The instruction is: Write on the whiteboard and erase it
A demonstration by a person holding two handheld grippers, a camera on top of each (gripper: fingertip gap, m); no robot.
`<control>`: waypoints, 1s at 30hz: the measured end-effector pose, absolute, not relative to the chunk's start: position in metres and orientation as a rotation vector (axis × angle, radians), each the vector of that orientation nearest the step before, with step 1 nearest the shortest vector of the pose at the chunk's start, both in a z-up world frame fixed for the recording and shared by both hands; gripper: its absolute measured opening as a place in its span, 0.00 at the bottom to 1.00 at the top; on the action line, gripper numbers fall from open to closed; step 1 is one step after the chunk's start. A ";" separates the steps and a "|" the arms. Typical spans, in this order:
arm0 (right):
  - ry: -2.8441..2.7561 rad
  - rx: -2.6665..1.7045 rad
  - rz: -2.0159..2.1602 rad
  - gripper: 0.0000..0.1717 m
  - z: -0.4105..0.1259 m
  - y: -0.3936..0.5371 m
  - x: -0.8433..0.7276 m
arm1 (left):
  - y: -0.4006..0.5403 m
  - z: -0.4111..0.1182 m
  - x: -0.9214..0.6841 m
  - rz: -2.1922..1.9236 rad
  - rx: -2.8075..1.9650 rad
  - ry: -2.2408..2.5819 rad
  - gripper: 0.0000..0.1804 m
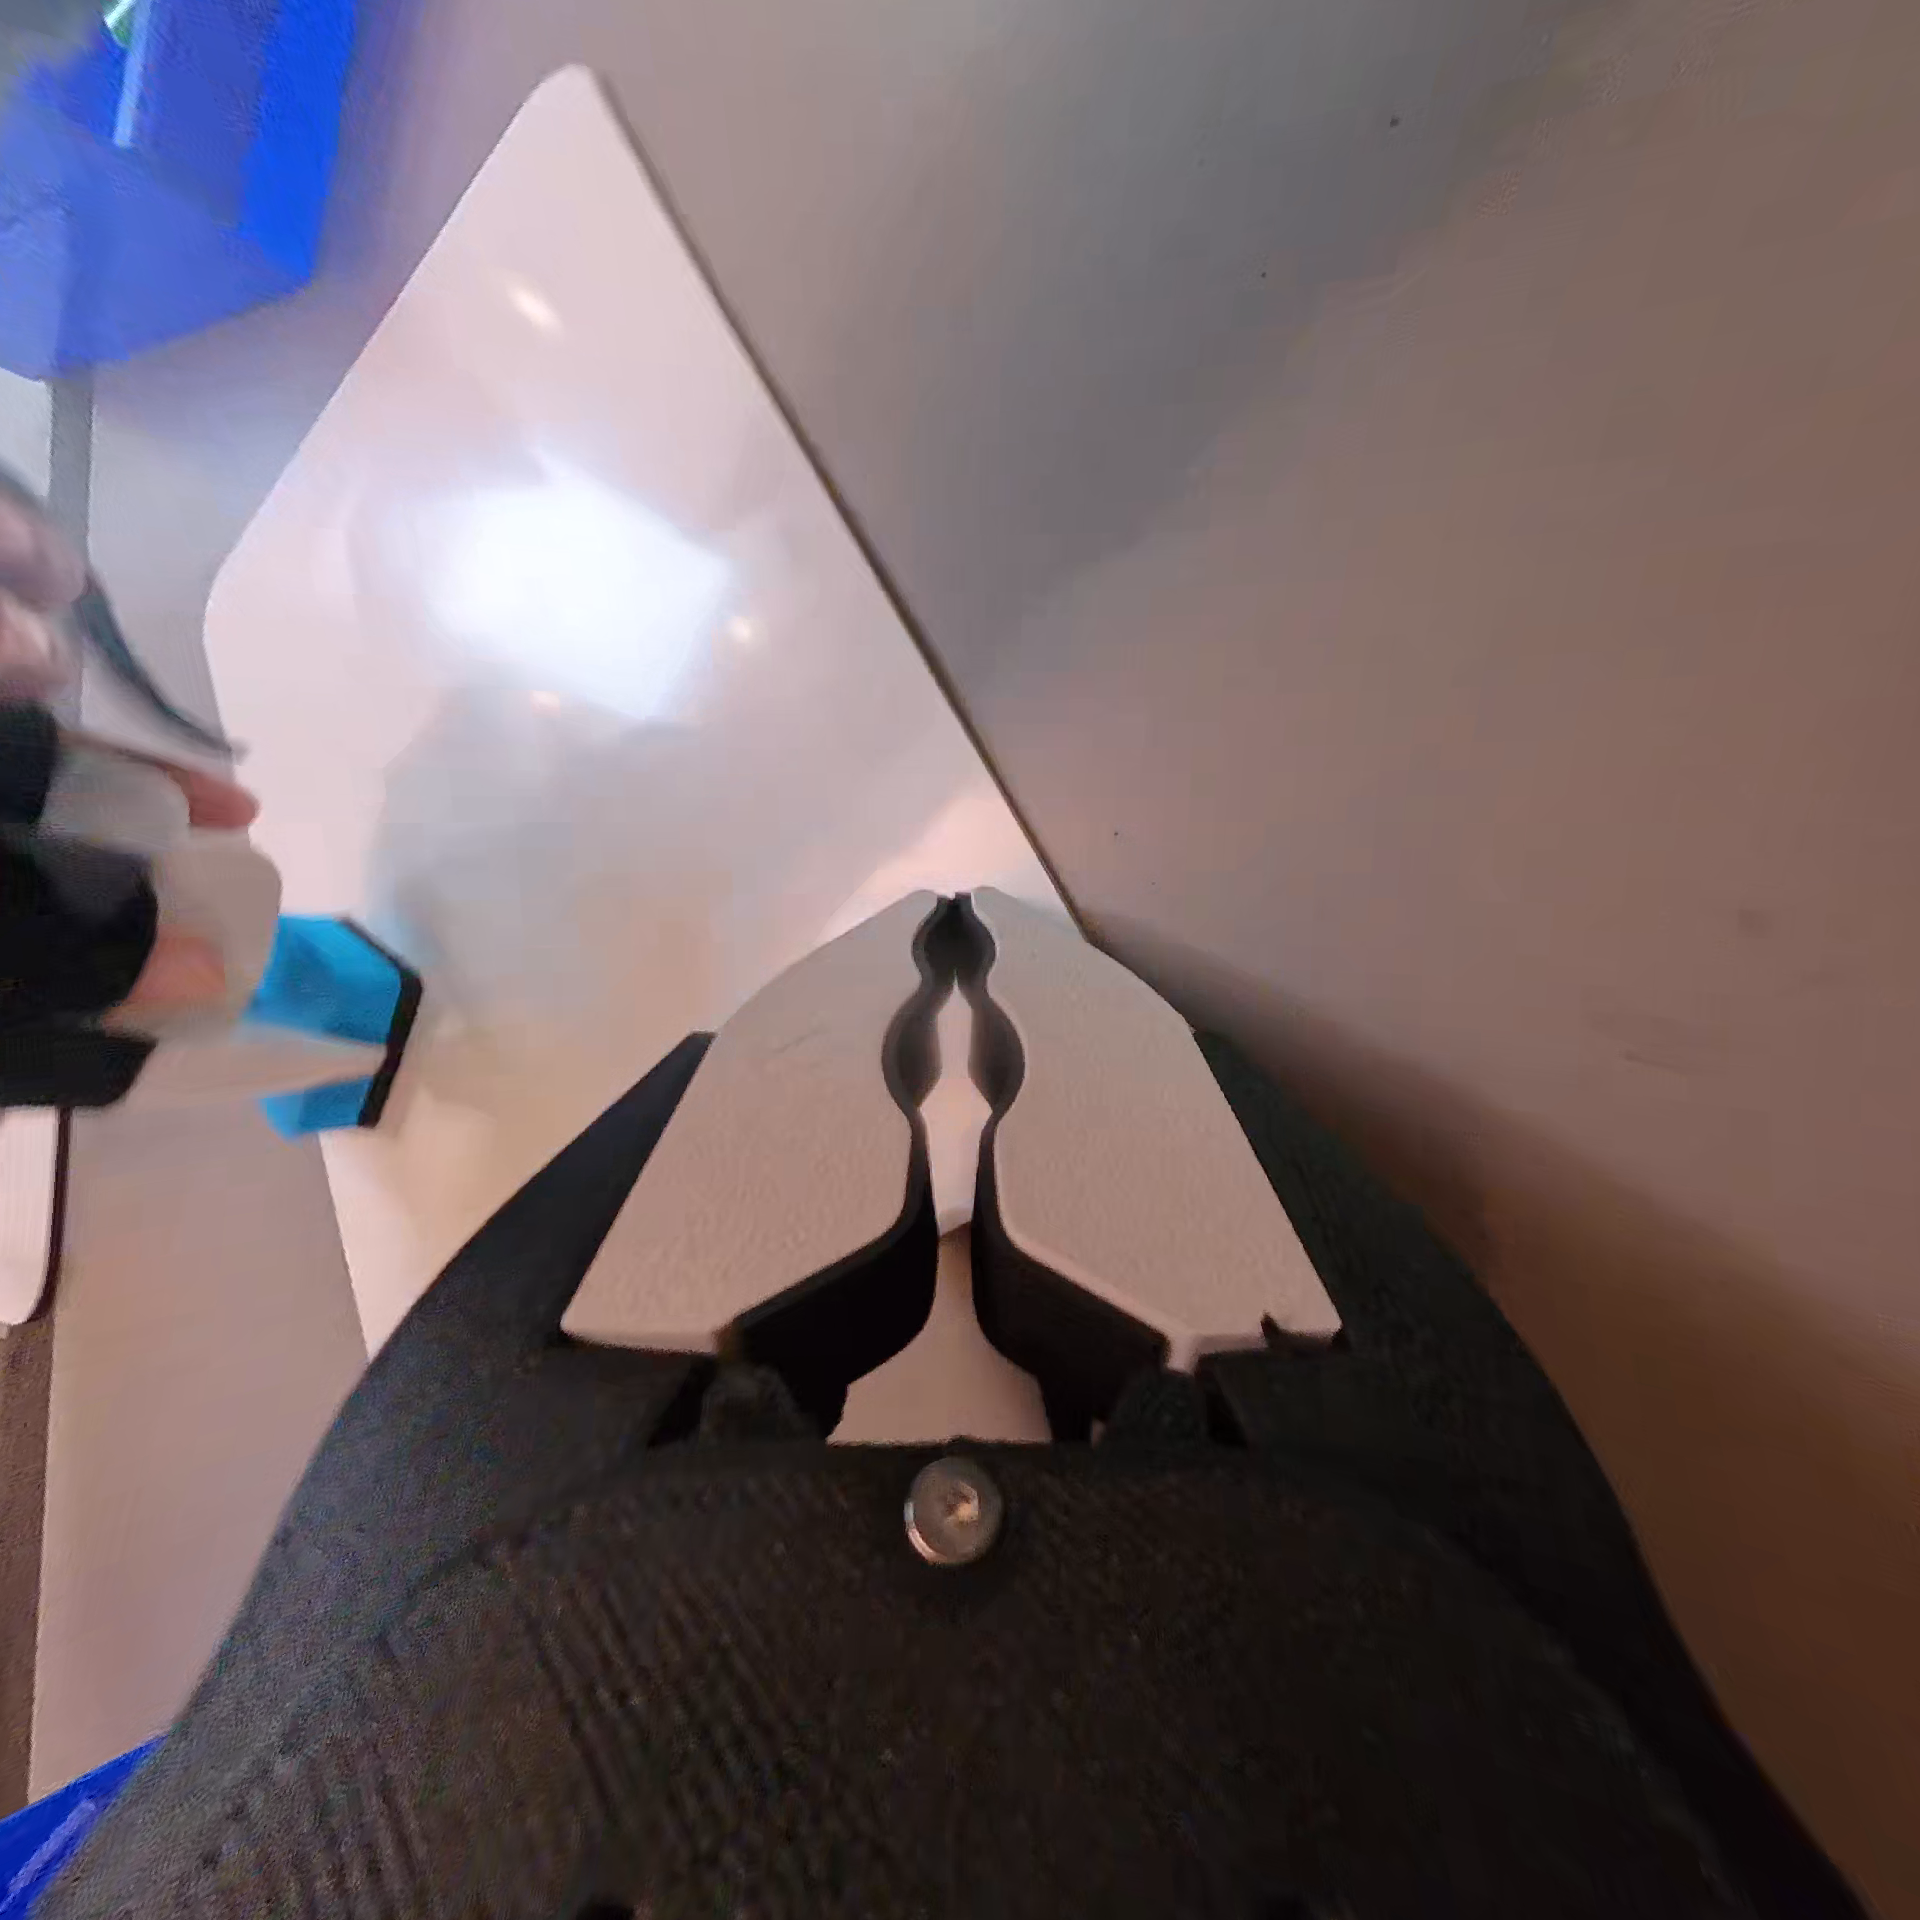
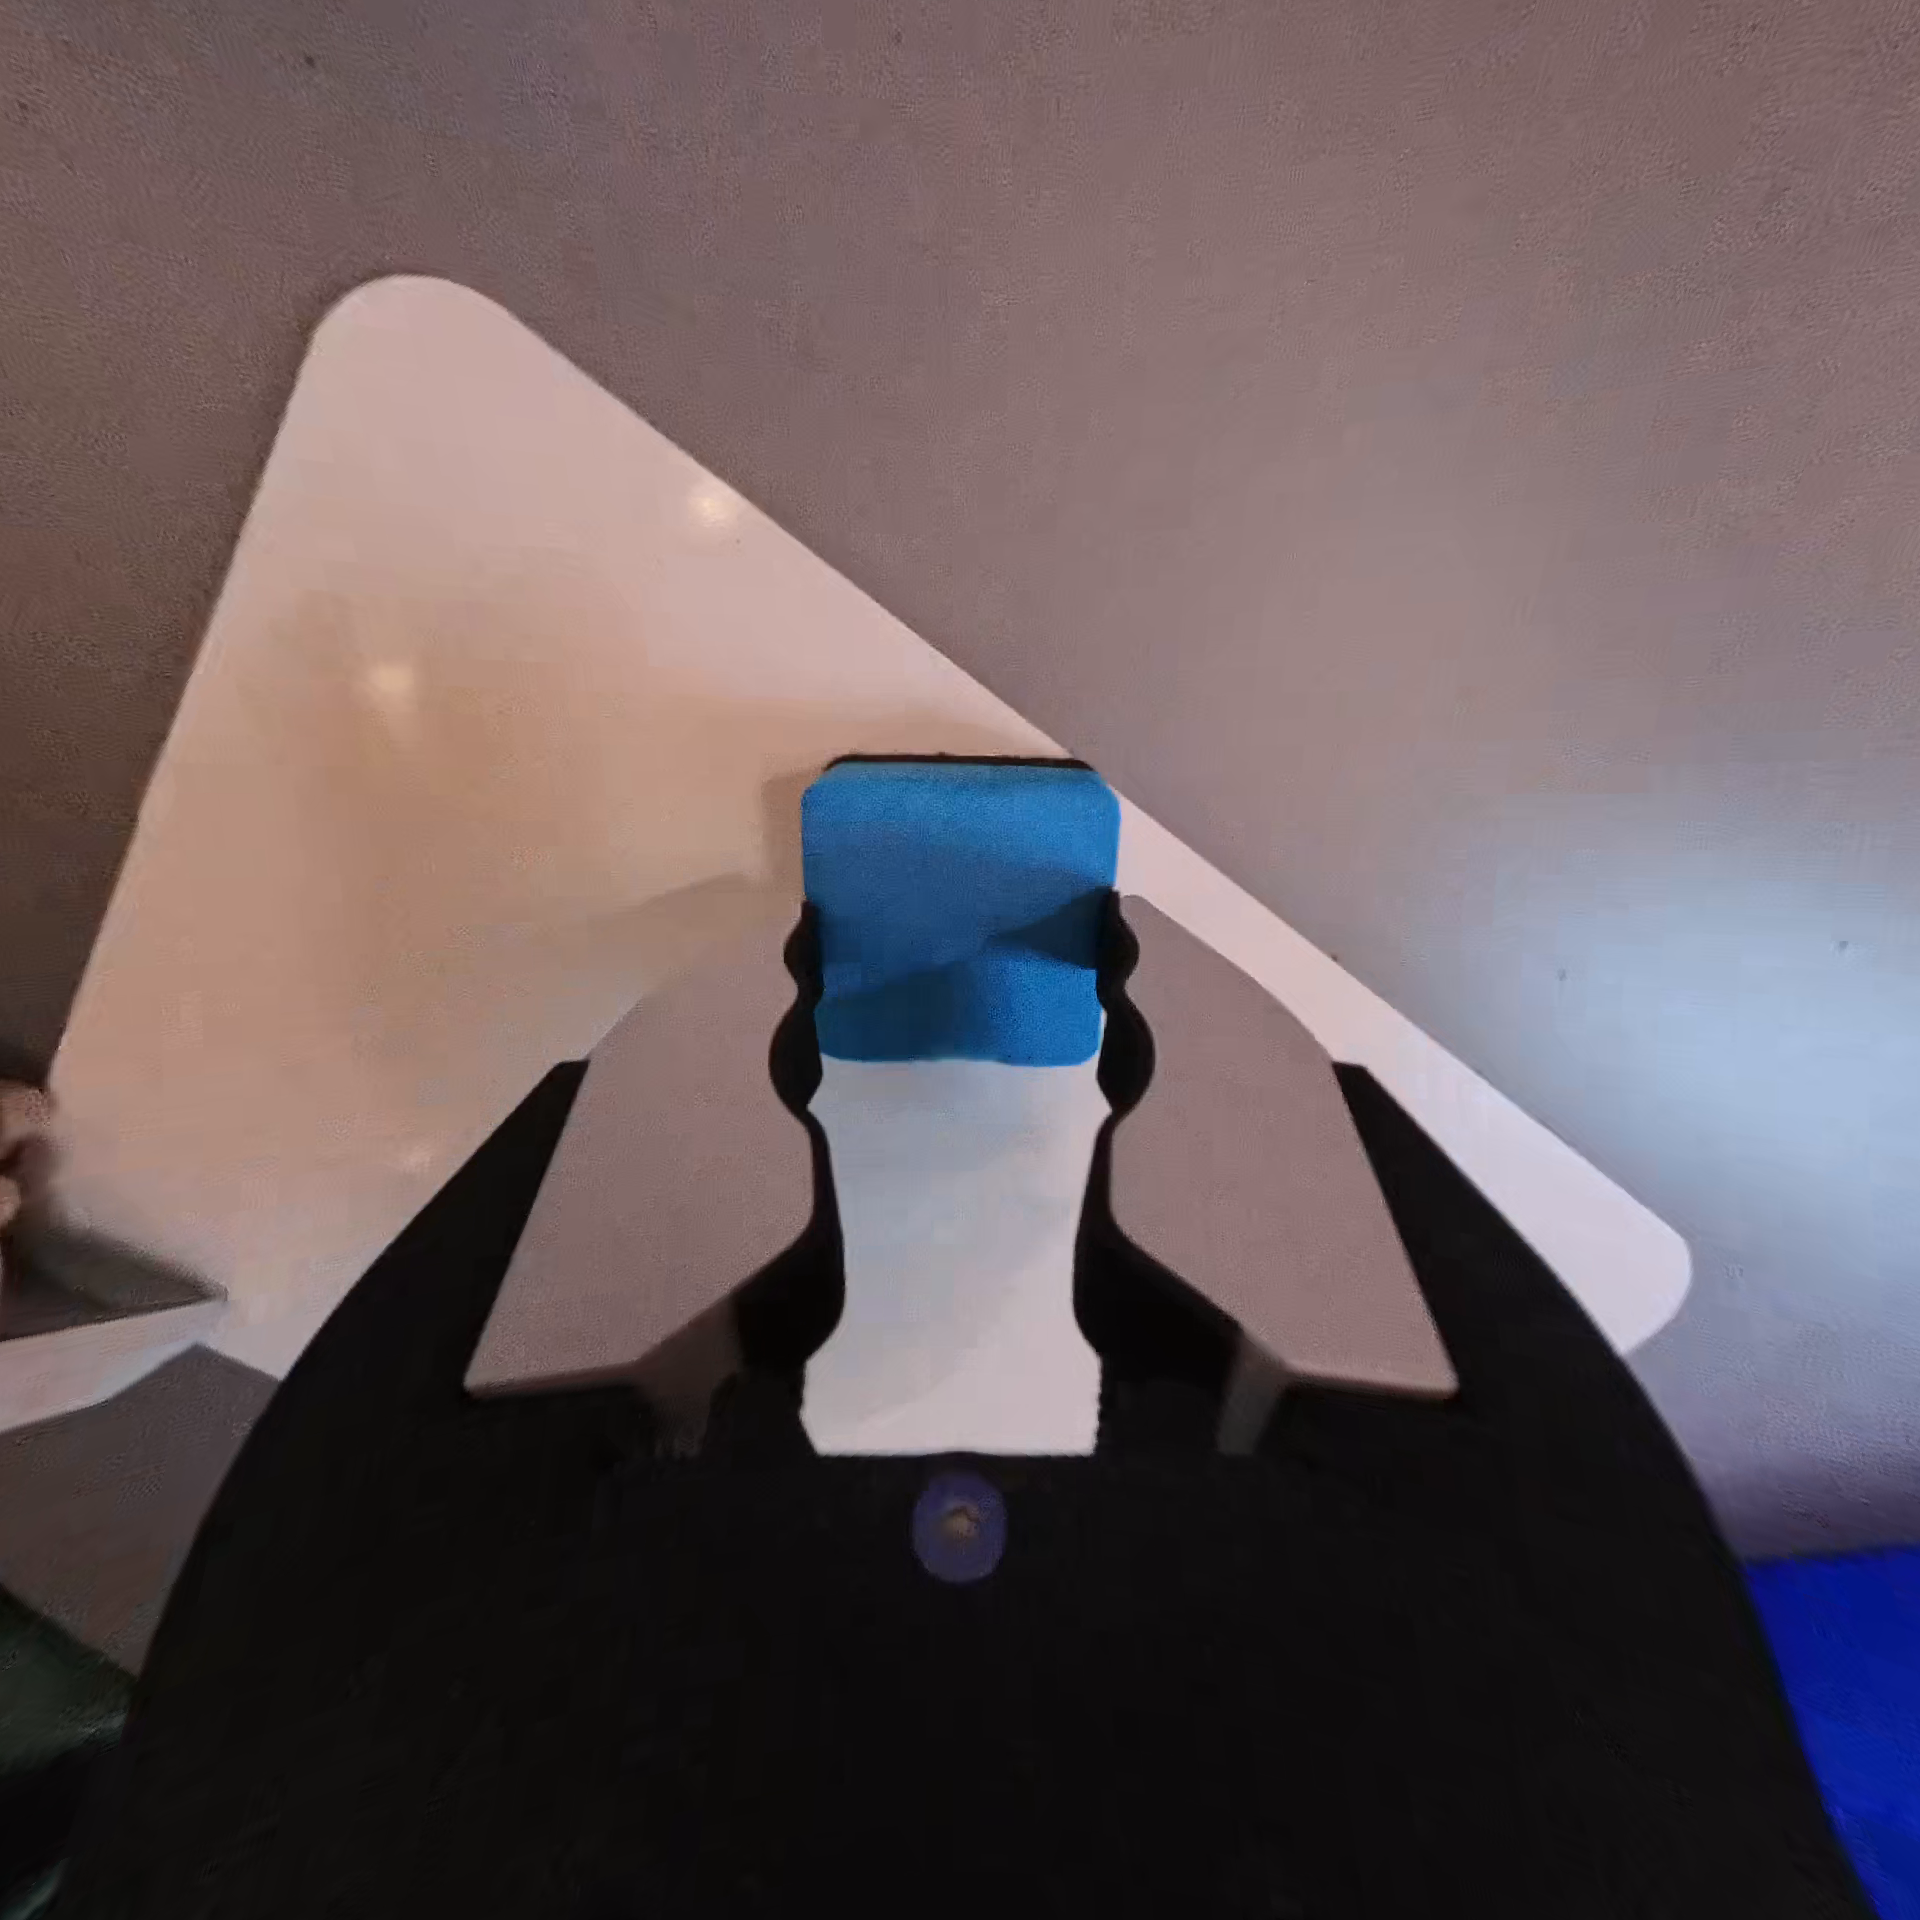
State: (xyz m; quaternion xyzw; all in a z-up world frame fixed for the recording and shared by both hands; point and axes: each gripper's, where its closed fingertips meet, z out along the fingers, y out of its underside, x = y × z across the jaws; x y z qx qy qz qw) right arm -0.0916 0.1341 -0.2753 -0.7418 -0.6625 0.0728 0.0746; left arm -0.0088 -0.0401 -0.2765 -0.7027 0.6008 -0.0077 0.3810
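The right gripper (image 2: 956, 977) has its jaws spread to the width of a blue eraser (image 2: 956, 914), and both black pads press against the eraser's sides, one at its 9 o'clock edge and one at its 3 o'clock edge; the foam block is firmly held. A thin black layer shows along the eraser's far edge, at 12 o'clock, where it meets the whiteboard (image 2: 468, 831). In the right wrist view the whiteboard lies flat on a grey table (image 2: 1351, 416), its rounded corners at roughly 11 o'clock and 4 o'clock of the frame, and the eraser sits close to the board's edge toward 2 o'clock. No marks can be made out on the visible board surface; it shows only reflected light. The left gripper (image 1: 956, 904) is closed, its two fingertips meeting with nothing between them, and it rests over the near corner of the whiteboard (image 1: 520, 520) beside the board's edge. In the left wrist view the same eraser (image 1: 332, 987) appears at 9 o'clock, blurred, carried by the right gripper in a hand (image 1: 73, 914) wearing a black fingerless glove. A blue object (image 1: 156, 208) occupies the 11 o'clock corner, out of focus.
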 end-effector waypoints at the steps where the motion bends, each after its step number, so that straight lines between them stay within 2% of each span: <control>1: -2.004 -2.208 0.201 0.30 -0.275 0.129 -0.084 | -0.040 -0.277 -0.008 -0.030 -1.791 1.533 0.01; 6: -2.387 -1.748 0.313 0.30 -0.274 0.019 -0.132 | -0.044 -0.276 -0.002 -0.090 -1.801 1.524 0.00; 9: -2.101 -2.049 0.301 0.30 -0.275 0.100 -0.092 | -0.045 -0.276 -0.002 -0.073 -1.802 1.524 0.00; 13: -1.544 -2.526 0.172 0.30 -0.275 0.217 0.048 | -0.045 -0.276 -0.002 -0.086 -1.807 1.516 0.01; 16: -1.519 -2.533 0.164 0.30 -0.275 0.204 0.092 | -0.045 -0.276 -0.002 -0.089 -1.810 1.512 0.01; 22: -1.857 -2.446 0.403 0.30 -0.272 0.087 0.138 | -0.044 -0.276 -0.002 -0.086 -1.820 1.505 0.01; 24: -1.747 -2.424 0.232 0.30 -0.275 0.113 0.165 | -0.045 -0.276 -0.002 -0.077 -1.819 1.506 0.00; 27: -1.362 -2.536 0.306 0.30 -0.275 0.172 0.169 | -0.046 -0.276 -0.002 -0.066 -1.811 1.516 0.00; 30: -1.533 -2.470 0.295 0.30 -0.275 0.165 0.130 | -0.045 -0.276 -0.003 -0.037 -1.802 1.530 0.00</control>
